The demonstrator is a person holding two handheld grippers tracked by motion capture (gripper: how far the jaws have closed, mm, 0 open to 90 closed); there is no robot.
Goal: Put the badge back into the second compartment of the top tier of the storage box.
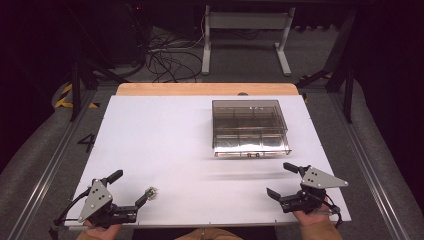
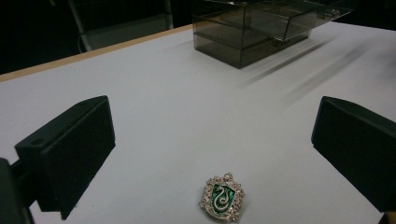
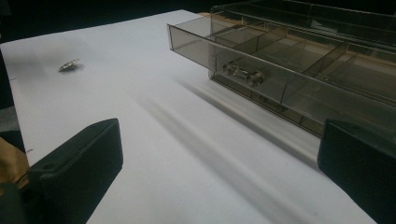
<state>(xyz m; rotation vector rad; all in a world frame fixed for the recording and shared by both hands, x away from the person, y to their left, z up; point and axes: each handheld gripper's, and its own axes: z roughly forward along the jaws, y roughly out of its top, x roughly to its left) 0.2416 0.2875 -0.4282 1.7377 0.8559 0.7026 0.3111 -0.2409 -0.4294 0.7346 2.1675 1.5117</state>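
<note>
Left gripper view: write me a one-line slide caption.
Open left claw poised over a green-and-silver crest pin lying on the white table, smoky clear drawer box beyond.

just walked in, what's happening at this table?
A person holds a hand-held gripper in each hand at the near edge of a white table. The left hand-held gripper is open, with a small green-and-silver crest pin lying on the table between its jaws, untouched. The right hand-held gripper is open too, facing a smoky clear organizer box whose drawer is pulled out.
</note>
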